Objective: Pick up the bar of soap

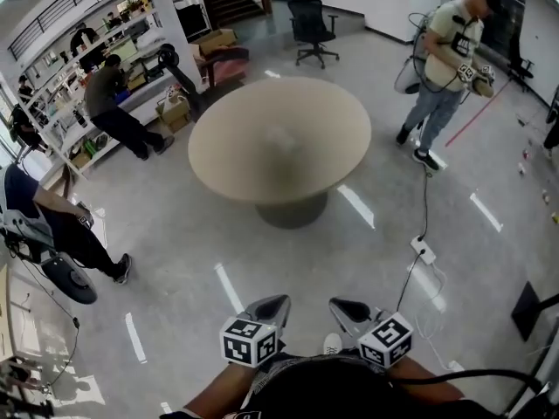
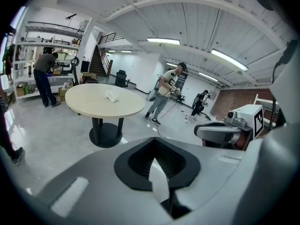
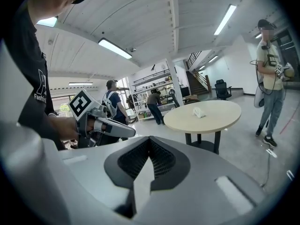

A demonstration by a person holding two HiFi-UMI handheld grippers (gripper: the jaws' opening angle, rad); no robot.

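Observation:
The soap (image 1: pixel 281 138) shows only as a small pale lump near the middle of the round beige table (image 1: pixel 227 147). It is far ahead of both grippers. It shows whiter in the left gripper view (image 2: pixel 111 96) and in the right gripper view (image 3: pixel 199 112). My left gripper (image 1: pixel 276 303) and right gripper (image 1: pixel 341 306) are held close to my body, side by side above the floor. Both are shut with nothing between the jaws. From the left gripper (image 2: pixel 158 175) the right one (image 2: pixel 220 132) is seen alongside; the right gripper (image 3: pixel 144 172) sees the left one (image 3: pixel 105 125).
A person (image 1: pixel 445 68) stands right of the table holding grippers. Another person (image 1: pixel 113 103) bends at the shelves (image 1: pixel 79 51) at the back left, and a third (image 1: pixel 52 225) is at the left edge. An office chair (image 1: pixel 313 24) stands behind the table. A power strip (image 1: pixel 424 250) with cable lies on the floor.

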